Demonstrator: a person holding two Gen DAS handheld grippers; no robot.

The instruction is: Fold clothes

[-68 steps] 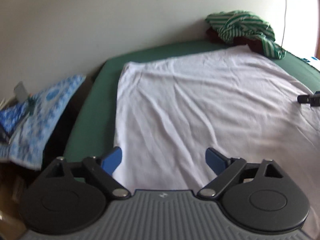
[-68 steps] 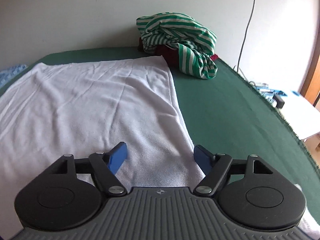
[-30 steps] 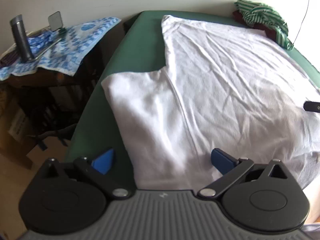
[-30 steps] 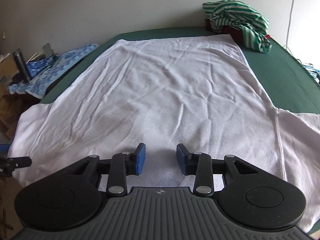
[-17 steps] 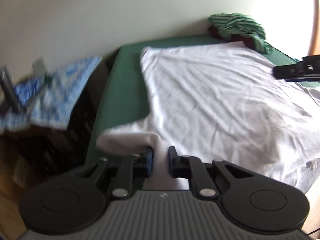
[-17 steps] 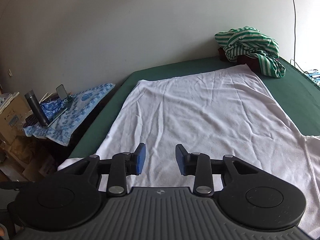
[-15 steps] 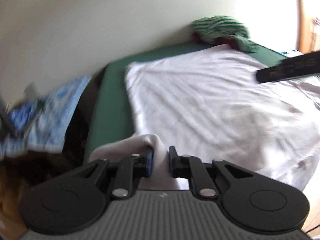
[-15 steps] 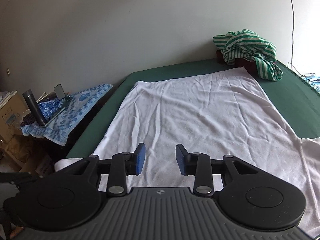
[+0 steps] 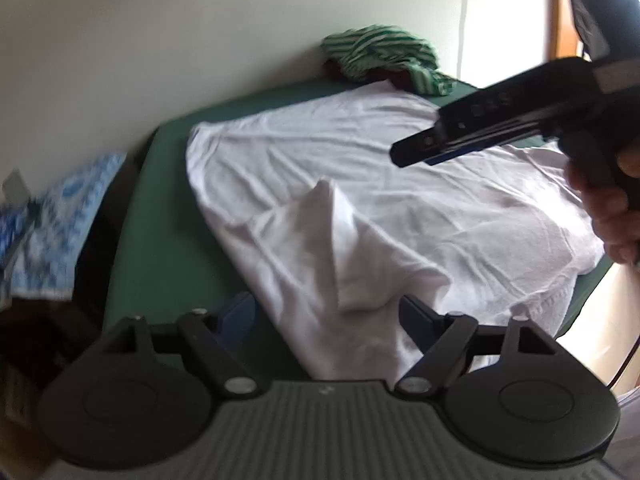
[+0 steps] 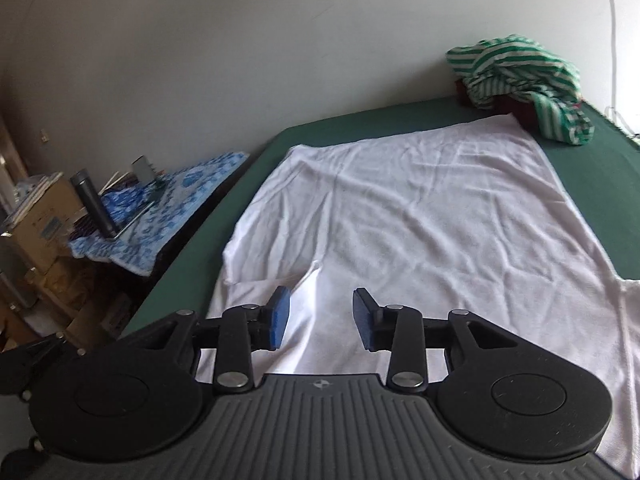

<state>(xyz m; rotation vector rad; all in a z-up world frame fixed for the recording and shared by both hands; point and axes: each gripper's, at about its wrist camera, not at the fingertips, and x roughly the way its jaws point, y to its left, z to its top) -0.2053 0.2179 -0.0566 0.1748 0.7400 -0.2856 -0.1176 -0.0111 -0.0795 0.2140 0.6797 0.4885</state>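
Note:
A white T-shirt (image 9: 400,168) lies spread on the green bed (image 9: 160,216). Its left sleeve (image 9: 344,248) is folded in over the body and lies loose. My left gripper (image 9: 326,314) is open and empty just behind that sleeve. The right gripper (image 9: 416,156) shows from the side in the left wrist view, held in a hand above the shirt. In the right wrist view the right gripper (image 10: 320,316) is open and empty above the shirt (image 10: 420,216), near the folded sleeve (image 10: 304,292).
A green-striped pile of clothes (image 10: 520,80) sits at the bed's far corner against the wall. A side table with a blue patterned cloth (image 10: 160,200), a dark bottle (image 10: 94,204) and boxes stands left of the bed. A cable (image 10: 612,20) hangs down the wall.
My left gripper carried the sleeve inward over the shirt, then opened and let it go. The right gripper stayed open, hovering above the shirt.

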